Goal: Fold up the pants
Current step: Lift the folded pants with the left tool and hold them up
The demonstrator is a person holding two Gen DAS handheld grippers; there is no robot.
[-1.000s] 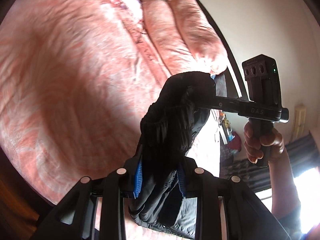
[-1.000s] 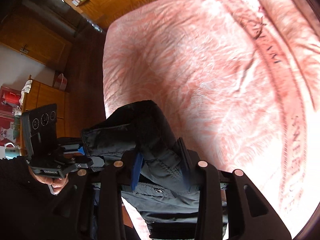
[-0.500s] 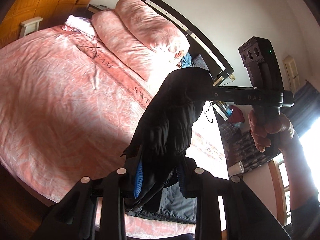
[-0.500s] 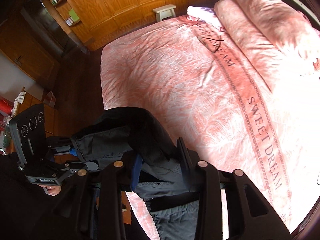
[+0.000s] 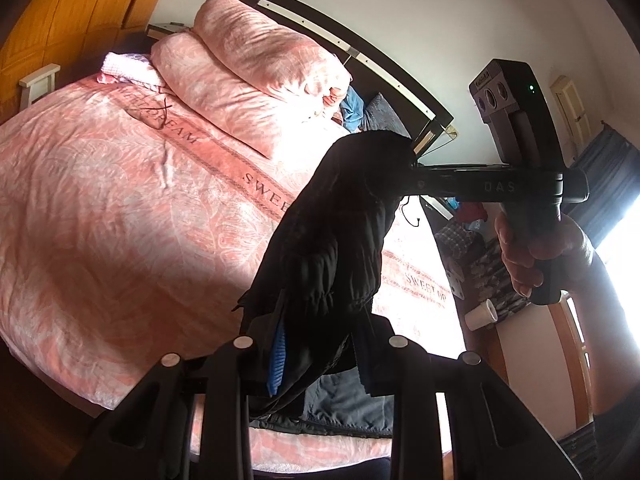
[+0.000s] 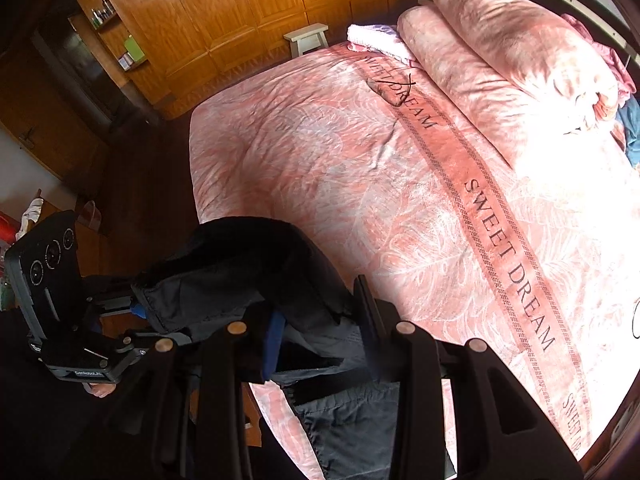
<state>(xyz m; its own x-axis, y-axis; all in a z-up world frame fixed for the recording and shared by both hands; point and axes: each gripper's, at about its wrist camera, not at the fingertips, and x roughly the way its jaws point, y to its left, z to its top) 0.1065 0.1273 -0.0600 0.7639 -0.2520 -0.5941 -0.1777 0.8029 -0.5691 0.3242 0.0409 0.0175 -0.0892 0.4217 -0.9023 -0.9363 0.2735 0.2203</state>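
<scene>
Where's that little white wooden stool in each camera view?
Left wrist view: the white stool sits at the far left edge, beside the bed, before the wooden wardrobe.
Right wrist view: it stands top centre, beyond the bed's far side.
Shared landmark: the folded white cloth on the bed.

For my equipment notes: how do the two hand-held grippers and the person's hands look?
Both are matte black. The right hand-held gripper has a boxy head with round lenses, a green light and "DAS" lettering; a bare hand grips its handle. The left hand-held gripper matches, with blue pads and silver rivets.
</scene>
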